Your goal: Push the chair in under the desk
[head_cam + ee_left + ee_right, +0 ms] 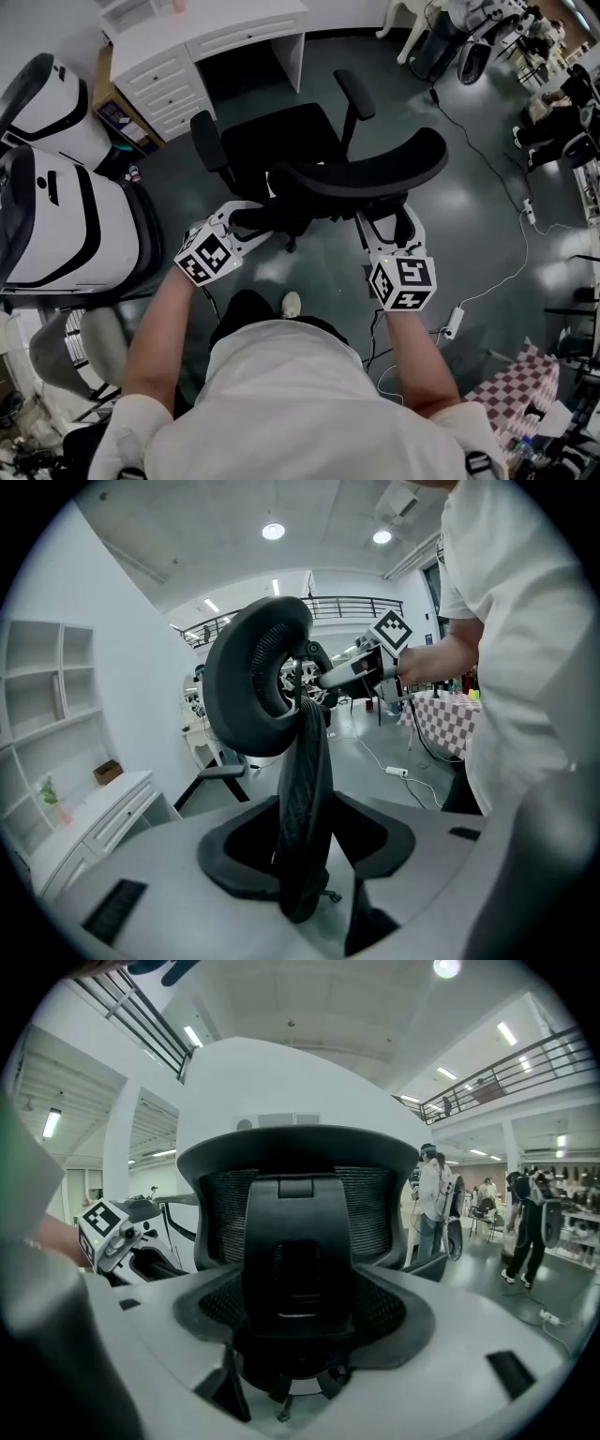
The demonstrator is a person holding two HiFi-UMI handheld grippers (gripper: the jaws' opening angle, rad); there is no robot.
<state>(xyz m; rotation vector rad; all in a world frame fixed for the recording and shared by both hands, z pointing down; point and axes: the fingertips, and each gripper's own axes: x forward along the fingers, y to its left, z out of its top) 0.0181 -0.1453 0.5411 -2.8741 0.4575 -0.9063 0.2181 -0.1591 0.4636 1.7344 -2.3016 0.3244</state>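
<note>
Left gripper (249, 221) clenches the backrest (366, 173) edge, right gripper (386, 225) clamps its rear spine — office chair (281, 141) sits short of the white desk (234, 33) — push evenly, straight toward the kneehole.

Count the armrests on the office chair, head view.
2. One armrest on the office chair's side nearer the desk drawers; the other on the opposite side. None seem hidden.
</note>
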